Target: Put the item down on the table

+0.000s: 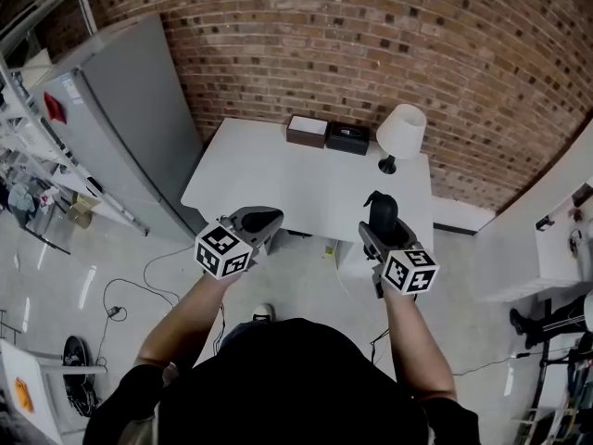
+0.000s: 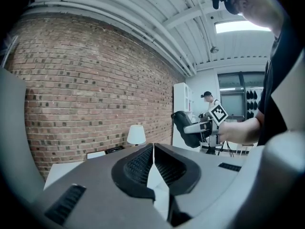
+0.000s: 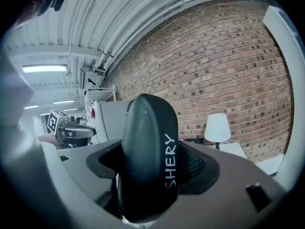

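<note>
The dark grey, smooth, rounded hard case with white "SHERY" lettering down its side is standing upright between the fingers of the right gripper. Those fingers are spreading wide around it, their black ribbed pads pressing on its two flanks. The case is sticking up above the fingers, and its rounded top is rising clear of them. It is hanging in the air, not resting on anything. From the head view it is sitting over the near right part of the white rectangular surface, close to that surface's front edge.

The left gripper is hovering beside it, well apart to the left, also near the front edge. Its fingers are meeting in a thin seam with nothing between them. Each gripper is carrying a white cube with black square markers at its rear, the left one and the right one, and the person's bare forearms are reaching forward behind them.

At the far edge of the surface, against the red brick wall, a small lamp with a white shade and a black base is standing at the right. Just left of it a low black box is lying beside a brown box with a white top. A tall grey cabinet is standing to the left of the surface.
</note>
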Action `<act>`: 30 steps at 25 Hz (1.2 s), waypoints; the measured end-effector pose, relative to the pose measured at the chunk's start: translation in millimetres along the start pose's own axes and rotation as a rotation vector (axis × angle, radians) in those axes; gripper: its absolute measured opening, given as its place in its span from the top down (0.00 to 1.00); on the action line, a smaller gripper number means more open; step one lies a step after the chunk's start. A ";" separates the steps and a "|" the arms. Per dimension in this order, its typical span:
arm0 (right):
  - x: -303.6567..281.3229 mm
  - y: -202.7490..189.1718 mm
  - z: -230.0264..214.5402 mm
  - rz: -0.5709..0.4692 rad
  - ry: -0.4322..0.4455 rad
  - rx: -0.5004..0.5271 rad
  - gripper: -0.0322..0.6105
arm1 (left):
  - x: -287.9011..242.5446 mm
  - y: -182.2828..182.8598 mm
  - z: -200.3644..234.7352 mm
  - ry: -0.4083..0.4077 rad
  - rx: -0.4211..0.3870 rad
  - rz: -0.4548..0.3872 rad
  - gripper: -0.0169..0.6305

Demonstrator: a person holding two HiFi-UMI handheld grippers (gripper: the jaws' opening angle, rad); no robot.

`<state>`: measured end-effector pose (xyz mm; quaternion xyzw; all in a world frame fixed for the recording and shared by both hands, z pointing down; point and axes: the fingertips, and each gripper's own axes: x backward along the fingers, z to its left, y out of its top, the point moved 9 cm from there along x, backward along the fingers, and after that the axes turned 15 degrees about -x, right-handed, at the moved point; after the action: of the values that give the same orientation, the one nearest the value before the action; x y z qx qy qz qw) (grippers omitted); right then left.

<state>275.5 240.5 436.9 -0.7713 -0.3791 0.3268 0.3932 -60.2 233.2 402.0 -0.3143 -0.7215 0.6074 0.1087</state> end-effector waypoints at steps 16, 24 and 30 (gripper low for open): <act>3.3 0.0 -0.8 0.004 -0.010 0.000 0.42 | -8.0 1.8 -1.8 -0.007 -0.001 -0.022 0.93; -14.0 -3.0 -9.0 0.028 -0.041 -0.012 0.42 | -19.2 -3.9 13.6 -0.010 0.004 -0.029 0.93; -32.4 -1.4 -7.6 0.037 -0.054 -0.001 0.42 | -24.8 -10.3 31.2 -0.015 0.003 -0.032 0.93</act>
<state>265.0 211.0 448.4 -0.7692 -0.3756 0.3545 0.3763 -61.0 192.8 409.9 -0.2980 -0.7263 0.6089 0.1136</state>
